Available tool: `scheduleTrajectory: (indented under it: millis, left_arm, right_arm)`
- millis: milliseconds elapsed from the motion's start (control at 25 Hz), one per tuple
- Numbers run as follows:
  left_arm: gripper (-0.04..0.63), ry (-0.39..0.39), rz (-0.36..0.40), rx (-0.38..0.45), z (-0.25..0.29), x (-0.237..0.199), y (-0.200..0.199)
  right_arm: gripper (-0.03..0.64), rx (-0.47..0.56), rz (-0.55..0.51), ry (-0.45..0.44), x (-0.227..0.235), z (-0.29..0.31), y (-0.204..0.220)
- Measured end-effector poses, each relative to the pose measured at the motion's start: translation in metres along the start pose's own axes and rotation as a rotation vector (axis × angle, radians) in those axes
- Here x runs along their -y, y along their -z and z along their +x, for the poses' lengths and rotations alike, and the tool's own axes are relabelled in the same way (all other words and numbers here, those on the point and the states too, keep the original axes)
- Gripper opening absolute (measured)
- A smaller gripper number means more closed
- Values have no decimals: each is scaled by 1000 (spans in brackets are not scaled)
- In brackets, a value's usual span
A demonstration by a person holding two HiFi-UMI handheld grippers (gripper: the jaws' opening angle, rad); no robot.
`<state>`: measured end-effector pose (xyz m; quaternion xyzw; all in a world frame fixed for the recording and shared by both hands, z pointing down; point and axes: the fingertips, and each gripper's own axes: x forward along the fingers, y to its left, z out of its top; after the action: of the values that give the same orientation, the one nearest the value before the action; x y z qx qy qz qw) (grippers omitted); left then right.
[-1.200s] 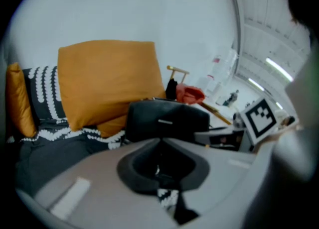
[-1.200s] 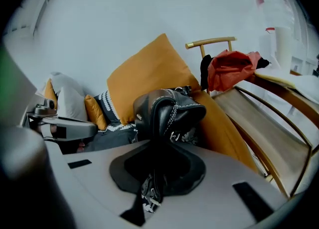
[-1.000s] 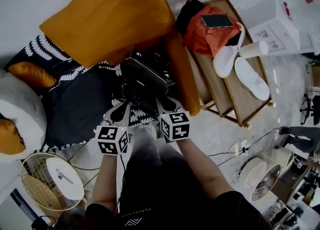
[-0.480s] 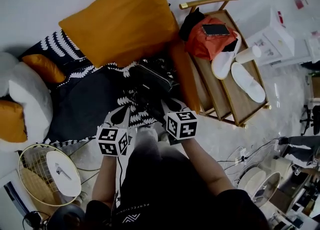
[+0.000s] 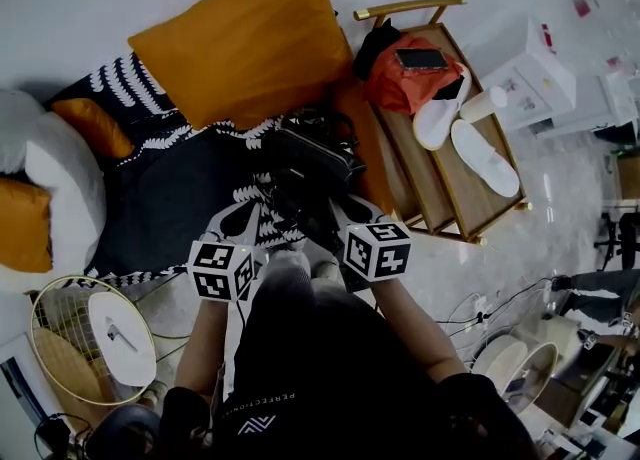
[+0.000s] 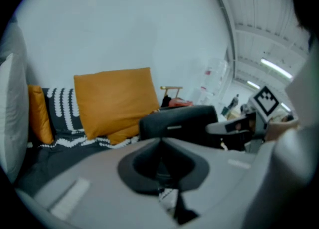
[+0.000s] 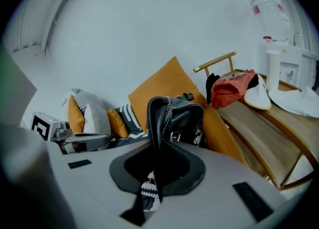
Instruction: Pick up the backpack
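The black backpack (image 5: pixel 312 160) hangs over the patterned dark blanket (image 5: pixel 165 198) in front of the big orange cushion (image 5: pixel 245 48). My right gripper (image 5: pixel 340 216) is shut on a black stitched strap (image 7: pixel 158 118) that rises from between its jaws, with the bag's body (image 7: pixel 187 118) just beyond. My left gripper (image 5: pixel 252 220) has its jaws together, and a dark strap end (image 6: pixel 183 212) shows below them. From the left gripper view, the backpack (image 6: pixel 179 122) sits level ahead, to the right. Both marker cubes are near the person's knees.
A wooden rack (image 5: pixel 455 183) on the right holds a red bag (image 5: pixel 410 78), a phone (image 5: pixel 420 57), white slippers (image 5: pixel 485 156) and a paper cup (image 5: pixel 483 104). A round white fan (image 5: pixel 95 343) lies at lower left. White and orange pillows (image 5: pixel 45 183) sit at the left; cables (image 5: pixel 470 303) cross the floor.
Both grippers have risen, and the backpack has come up off the blanket with them, closer to the person. The grips look the same.
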<state>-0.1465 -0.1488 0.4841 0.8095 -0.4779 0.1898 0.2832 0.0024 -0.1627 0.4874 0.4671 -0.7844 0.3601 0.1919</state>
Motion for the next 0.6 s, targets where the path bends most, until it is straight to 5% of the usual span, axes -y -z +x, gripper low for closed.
scheduleTrajectory:
  millis: [600]
  left_arm:
    - [17,-27,-3,128,-31,6,-56]
  right_arm:
    - [28,85,-59,-55,-23,-48,-42]
